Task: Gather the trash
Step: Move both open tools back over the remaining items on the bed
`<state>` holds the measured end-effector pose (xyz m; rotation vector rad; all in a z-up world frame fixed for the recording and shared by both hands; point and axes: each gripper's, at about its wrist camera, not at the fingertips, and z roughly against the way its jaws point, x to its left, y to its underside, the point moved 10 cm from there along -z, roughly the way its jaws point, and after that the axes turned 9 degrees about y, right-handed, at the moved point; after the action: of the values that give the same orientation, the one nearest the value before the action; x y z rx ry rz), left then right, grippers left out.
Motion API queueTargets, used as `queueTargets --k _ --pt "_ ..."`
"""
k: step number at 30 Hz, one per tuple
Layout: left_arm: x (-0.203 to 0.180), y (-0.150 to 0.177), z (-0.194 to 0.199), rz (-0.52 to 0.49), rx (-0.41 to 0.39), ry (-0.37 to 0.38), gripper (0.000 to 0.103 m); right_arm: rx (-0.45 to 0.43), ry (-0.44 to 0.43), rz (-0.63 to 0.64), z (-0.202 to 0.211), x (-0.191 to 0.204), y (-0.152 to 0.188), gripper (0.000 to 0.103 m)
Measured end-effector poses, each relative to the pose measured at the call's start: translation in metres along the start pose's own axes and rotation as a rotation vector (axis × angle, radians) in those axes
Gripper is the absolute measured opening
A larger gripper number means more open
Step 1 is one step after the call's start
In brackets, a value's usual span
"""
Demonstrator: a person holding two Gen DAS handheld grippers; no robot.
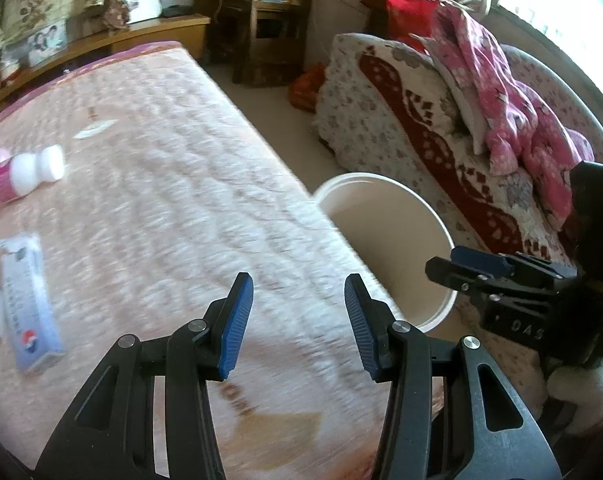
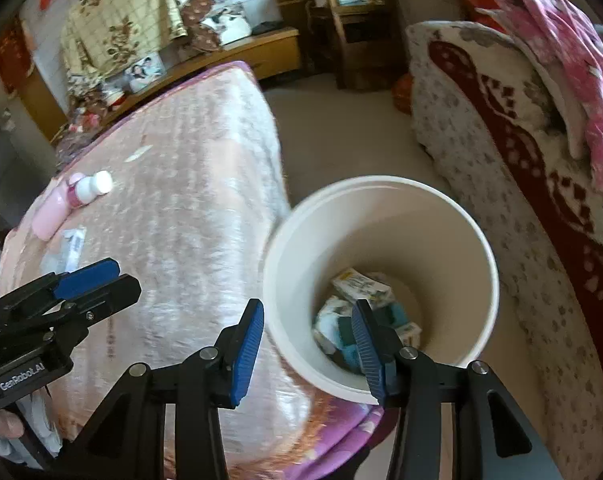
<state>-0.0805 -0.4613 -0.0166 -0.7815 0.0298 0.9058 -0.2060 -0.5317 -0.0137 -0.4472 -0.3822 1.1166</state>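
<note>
A white bottle with a pink label point(image 1: 25, 174) point(image 2: 91, 188) lies on the pink bed cover point(image 1: 181, 200) point(image 2: 189, 200) at the left, beside a pale pink item point(image 2: 51, 212). Nearer lies a blue-and-white wrapper point(image 1: 29, 304) point(image 2: 75, 244). A small white scrap point(image 1: 95, 130) point(image 2: 137, 156) rests farther back. The white bucket point(image 1: 381, 248) point(image 2: 381, 232) stands on the floor against the bed's edge and holds several packets point(image 2: 361, 292). My left gripper point(image 1: 299, 320) point(image 2: 109, 278) hovers open over the bed, holding nothing. My right gripper point(image 2: 307, 350) point(image 1: 445, 262) is open and empty over the bucket's near rim.
A sofa with a floral cover point(image 1: 381, 128) point(image 2: 481, 140) and pink clothes point(image 1: 501, 92) runs along the right, close to the bucket. A strip of bare floor point(image 1: 269, 120) point(image 2: 341, 128) separates bed and sofa. Wooden furniture point(image 1: 269, 20) stands at the back.
</note>
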Motion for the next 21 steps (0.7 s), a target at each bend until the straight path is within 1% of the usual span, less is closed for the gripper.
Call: queueTargets --k 6,11,14,16,18,21 --pt "0.056 -0.001 0.040 0.053 -0.037 -0.064 0.046 -0.011 -0.057 0.061 0.006 0.046 -0.009 0.044" --pt "0.127 0.000 0.083 0.142 -0.088 -0.161 0.046 -0.001 -0.126 0.131 0.006 0.098 -0.011 0.044" --pt "0.172 0.008 0.106 0.204 -0.101 -0.230 0.046 0.020 -0.179 0.177 0.002 0.136 -0.006 0.044" --pt "0.201 0.016 0.120 0.254 -0.102 -0.260 0.046 0.037 -0.210 0.199 -0.002 0.160 -0.002 0.045" --pt "0.220 0.022 0.130 0.295 -0.110 -0.274 0.046 0.052 -0.237 0.232 -0.006 0.187 0.001 0.054" --pt "0.246 0.031 0.146 0.351 -0.131 -0.288 0.046 0.061 -0.279 0.281 -0.010 0.231 0.003 0.057"
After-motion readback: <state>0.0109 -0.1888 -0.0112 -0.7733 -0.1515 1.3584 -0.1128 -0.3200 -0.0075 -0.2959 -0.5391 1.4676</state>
